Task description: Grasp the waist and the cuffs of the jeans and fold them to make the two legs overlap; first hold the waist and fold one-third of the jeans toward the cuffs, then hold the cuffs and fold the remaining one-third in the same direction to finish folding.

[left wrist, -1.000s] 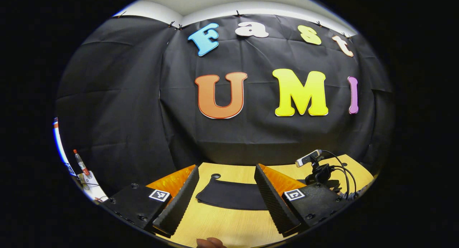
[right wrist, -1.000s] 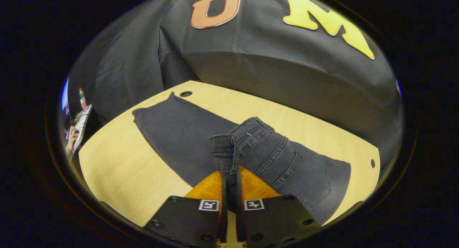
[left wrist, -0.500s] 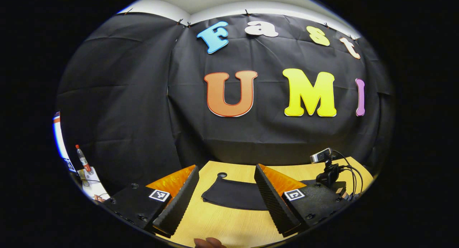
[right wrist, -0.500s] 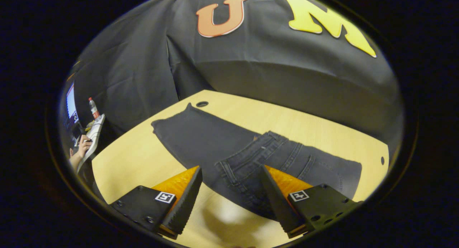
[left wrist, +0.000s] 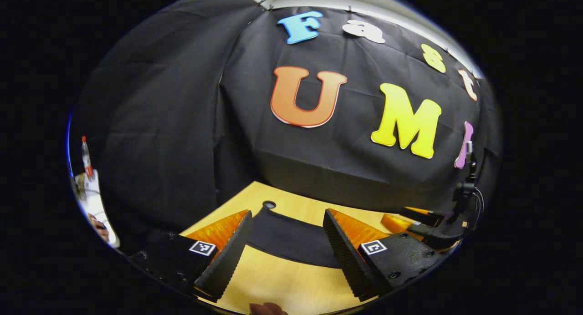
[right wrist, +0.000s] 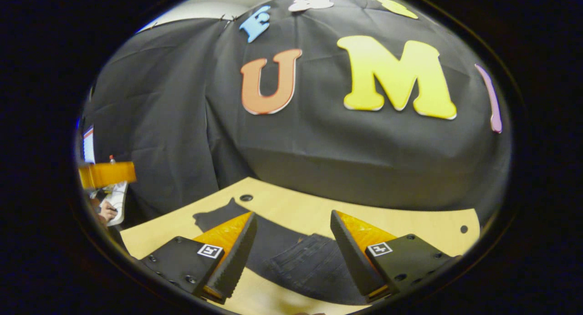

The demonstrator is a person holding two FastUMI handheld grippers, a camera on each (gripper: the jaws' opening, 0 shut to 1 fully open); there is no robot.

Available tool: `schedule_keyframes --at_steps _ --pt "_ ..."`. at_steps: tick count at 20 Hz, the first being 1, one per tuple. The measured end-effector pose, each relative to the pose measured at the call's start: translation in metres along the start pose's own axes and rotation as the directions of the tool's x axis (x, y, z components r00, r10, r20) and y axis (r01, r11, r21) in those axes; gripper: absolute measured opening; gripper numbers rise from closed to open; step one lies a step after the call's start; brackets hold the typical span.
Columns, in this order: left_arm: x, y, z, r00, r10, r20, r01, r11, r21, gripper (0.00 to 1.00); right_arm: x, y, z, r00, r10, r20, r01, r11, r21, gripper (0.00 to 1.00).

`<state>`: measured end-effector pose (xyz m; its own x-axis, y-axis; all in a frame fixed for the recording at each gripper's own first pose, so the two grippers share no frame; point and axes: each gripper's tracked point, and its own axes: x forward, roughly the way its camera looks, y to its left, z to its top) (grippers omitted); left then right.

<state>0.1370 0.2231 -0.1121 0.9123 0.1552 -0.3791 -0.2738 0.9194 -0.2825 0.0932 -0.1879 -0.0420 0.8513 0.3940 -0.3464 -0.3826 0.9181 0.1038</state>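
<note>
The wooden table (right wrist: 291, 210) carries the dark jeans (right wrist: 309, 269), which lie flat across it from about 9 to 5 o'clock in the right gripper view, the waist part doubled over the legs, so the first third looks folded. The right gripper (right wrist: 294, 246) hangs above that fold with jaws spread and empty, judged released since the cloth rests unaided. The left gripper (left wrist: 287, 249), equally spread and empty, faces the cuffs (left wrist: 291, 237) at 6 o'clock, likely readying their grasp.

jeans (right wrist: 300, 265) partly hidden behind right tool's fingers (right wrist: 237, 256), cuffs cut off
</note>
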Motion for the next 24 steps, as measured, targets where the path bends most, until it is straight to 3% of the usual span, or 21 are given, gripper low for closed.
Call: schedule_keyframes --at_steps 2,3,5,7,10,13,16,18,20,22,24 --pt "0.014 0.013 -0.015 0.999 0.024 -0.025 -0.025 0.997 -0.067 0.98 -0.01 -0.016 0.026 0.998 -0.031 0.054 0.03 0.999 0.014 1.0" --pt "0.025 0.02 -0.026 0.998 0.023 -0.052 -0.029 0.993 -0.115 0.99 -0.014 -0.025 0.038 0.996 -0.05 0.08 0.048 0.999 0.023 0.94" --pt "0.045 0.037 -0.05 0.994 0.022 -0.111 -0.045 0.976 -0.214 0.99 -0.024 -0.041 0.063 0.988 -0.083 0.129 0.078 0.996 0.048 0.94" --pt "0.064 0.051 -0.074 0.985 0.032 -0.168 -0.073 0.967 -0.246 0.99 -0.037 -0.058 0.088 0.977 -0.12 0.179 0.109 0.992 0.071 0.94" --pt "0.09 0.054 -0.103 0.97 -0.022 -0.243 -0.066 0.935 -0.348 0.99 -0.056 -0.081 0.123 0.953 -0.168 0.251 0.15 0.985 0.09 0.94" --pt "0.115 0.064 -0.132 0.948 -0.074 -0.308 -0.101 0.85 -0.517 0.99 -0.074 -0.101 0.146 0.937 -0.208 0.281 0.187 0.977 0.101 0.94" --pt "0.142 0.079 -0.138 0.948 -0.077 -0.309 -0.17 0.697 -0.696 0.99 -0.097 -0.118 0.17 0.919 -0.235 0.317 0.198 0.969 0.145 0.93" --pt "0.152 0.089 -0.144 0.947 -0.069 -0.315 -0.206 0.622 -0.755 1.0 -0.113 -0.131 0.185 0.901 -0.263 0.346 0.222 0.963 0.153 0.93" --pt "0.161 0.092 -0.149 0.944 -0.077 -0.32 -0.219 0.579 -0.786 0.99 -0.123 -0.145 0.192 0.886 -0.291 0.36 0.244 0.954 0.171 0.93" --pt "0.167 0.095 -0.147 0.947 -0.084 -0.31 -0.212 0.564 -0.798 0.97 -0.131 -0.159 0.194 0.873 -0.323 0.366 0.271 0.944 0.189 0.93" --pt "0.173 0.094 -0.144 0.947 -0.099 -0.306 -0.203 0.555 -0.807 0.97 -0.133 -0.17 0.191 0.868 -0.348 0.355 0.291 0.935 0.204 1.0"
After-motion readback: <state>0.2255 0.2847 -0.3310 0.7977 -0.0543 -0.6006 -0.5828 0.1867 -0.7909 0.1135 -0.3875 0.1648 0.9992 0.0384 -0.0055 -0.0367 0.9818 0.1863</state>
